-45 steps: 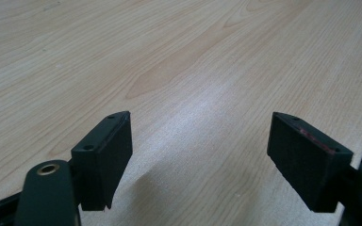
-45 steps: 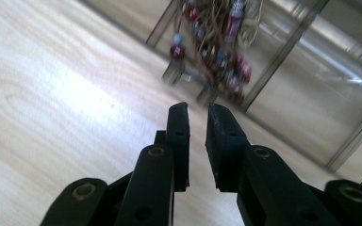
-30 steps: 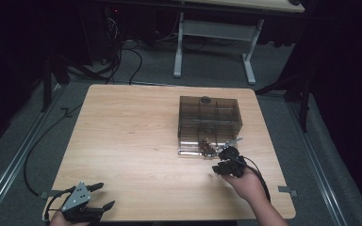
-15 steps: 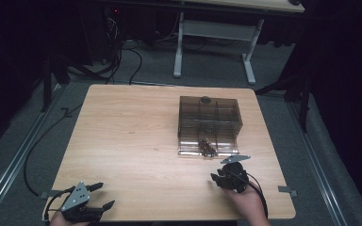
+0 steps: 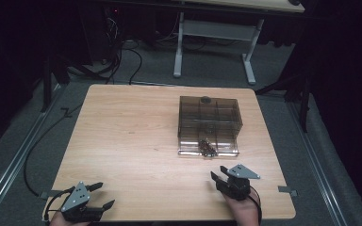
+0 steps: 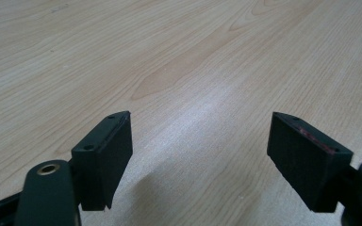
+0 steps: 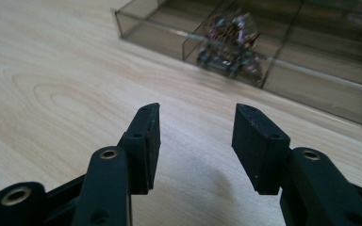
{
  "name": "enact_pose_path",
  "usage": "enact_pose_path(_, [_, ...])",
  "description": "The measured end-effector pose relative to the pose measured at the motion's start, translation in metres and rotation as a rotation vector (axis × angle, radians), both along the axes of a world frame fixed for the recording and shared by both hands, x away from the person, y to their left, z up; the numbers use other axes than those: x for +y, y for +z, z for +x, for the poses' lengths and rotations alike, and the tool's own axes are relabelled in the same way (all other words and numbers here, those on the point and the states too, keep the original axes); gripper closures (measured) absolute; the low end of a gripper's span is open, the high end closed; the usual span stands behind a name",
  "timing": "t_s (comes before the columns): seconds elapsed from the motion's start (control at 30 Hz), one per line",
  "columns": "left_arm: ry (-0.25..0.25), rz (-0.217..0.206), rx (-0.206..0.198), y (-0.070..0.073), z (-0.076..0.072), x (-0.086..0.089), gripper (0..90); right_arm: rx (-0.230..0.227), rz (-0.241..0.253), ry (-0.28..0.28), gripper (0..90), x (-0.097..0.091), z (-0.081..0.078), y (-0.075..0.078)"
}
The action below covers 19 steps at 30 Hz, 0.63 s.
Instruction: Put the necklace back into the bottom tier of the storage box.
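On the table point(image 5: 136, 141), one box point(image 5: 209, 123) holds one small cluster point(image 5: 206, 147).

The right tool point(image 5: 222, 175) has been drawn back from the front of the transparent compartment box point(image 5: 209, 123) toward the near edge of the worktop point(image 5: 127, 141). Its jaws have just been opened wider, and nothing is seen between them.

Matt pale wood-grain table point(image 5: 132, 141), glossy smoked transp. plastic box point(image 5: 209, 110) (smooth), matt blk claws
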<state>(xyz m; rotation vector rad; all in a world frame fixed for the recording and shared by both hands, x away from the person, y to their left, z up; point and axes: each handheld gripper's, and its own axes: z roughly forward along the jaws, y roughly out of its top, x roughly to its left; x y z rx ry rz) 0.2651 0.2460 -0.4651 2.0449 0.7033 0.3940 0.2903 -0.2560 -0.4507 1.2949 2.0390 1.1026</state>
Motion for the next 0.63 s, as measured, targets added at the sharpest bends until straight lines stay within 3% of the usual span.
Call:
enact_pose_path(0.17, [0.006,0.001,0.000,0.000,0.000,0.000,23.2,-0.048,0.082,-0.029,50.4,-0.008,-0.006,-0.002])
enact_pose_path(0.23, [0.007,0.001,-0.001,0.000,0.000,0.000,23.2,-0.050,0.078,-0.029,50.0,-0.007,-0.006,-0.002])
enact_pose_path(0.43, [0.008,-0.001,0.001,0.000,0.000,0.000,23.2,-0.066,0.005,0.008,50.2,0.002,-0.008,-0.003])
enact_pose_path(0.63, [0.002,-0.003,-0.002,0.000,0.000,0.000,23.2,-0.065,0.016,-0.003,50.1,0.001,-0.007,-0.003])
